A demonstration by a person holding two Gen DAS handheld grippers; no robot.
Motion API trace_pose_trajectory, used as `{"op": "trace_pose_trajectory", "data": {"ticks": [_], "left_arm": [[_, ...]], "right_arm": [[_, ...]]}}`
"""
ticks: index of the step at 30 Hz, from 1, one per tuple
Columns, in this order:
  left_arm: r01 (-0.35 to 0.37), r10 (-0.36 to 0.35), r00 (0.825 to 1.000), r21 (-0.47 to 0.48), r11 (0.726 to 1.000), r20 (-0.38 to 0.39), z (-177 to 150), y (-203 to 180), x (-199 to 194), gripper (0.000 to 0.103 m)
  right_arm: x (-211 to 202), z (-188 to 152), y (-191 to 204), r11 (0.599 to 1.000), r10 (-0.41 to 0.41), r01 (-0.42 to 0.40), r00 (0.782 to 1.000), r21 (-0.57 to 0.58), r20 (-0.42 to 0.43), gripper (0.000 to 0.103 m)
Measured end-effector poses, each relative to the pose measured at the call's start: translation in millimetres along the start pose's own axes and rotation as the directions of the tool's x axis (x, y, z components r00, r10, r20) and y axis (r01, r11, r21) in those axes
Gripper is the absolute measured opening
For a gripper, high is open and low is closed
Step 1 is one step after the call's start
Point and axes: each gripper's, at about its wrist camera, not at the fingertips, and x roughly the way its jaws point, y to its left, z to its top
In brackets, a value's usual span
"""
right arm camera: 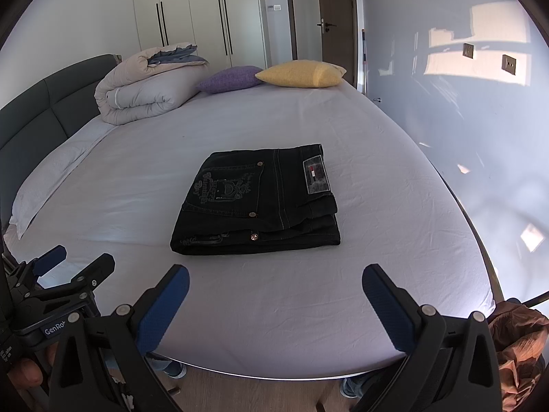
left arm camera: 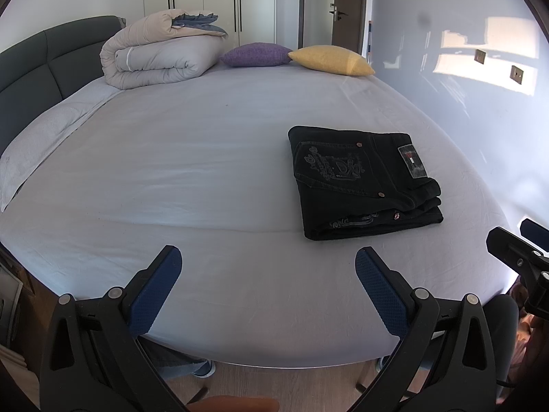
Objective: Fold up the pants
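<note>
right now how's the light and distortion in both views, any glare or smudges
Left wrist view: strong fisheye bend curves the bed edge; sunlit patches glare on the right wall, with a dark smudge above them. Right wrist view: same bend and wall glare; black pants stay sharp, stitching readable. Both tools sit open in the foreground.
</note>
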Motion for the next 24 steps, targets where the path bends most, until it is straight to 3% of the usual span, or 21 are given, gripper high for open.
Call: {"op": "trace_pose_trajectory", "data": {"ticks": [24], "left_arm": [[-0.019,0.019,1.000,0.005,1.000,0.010,-12.1,-1.3,1.2,0.103]], "right_arm": [[4.0,-6.5,1.3,1.000,0.008,-0.008,1.000,-0.004,-0.010,0.103]]}}
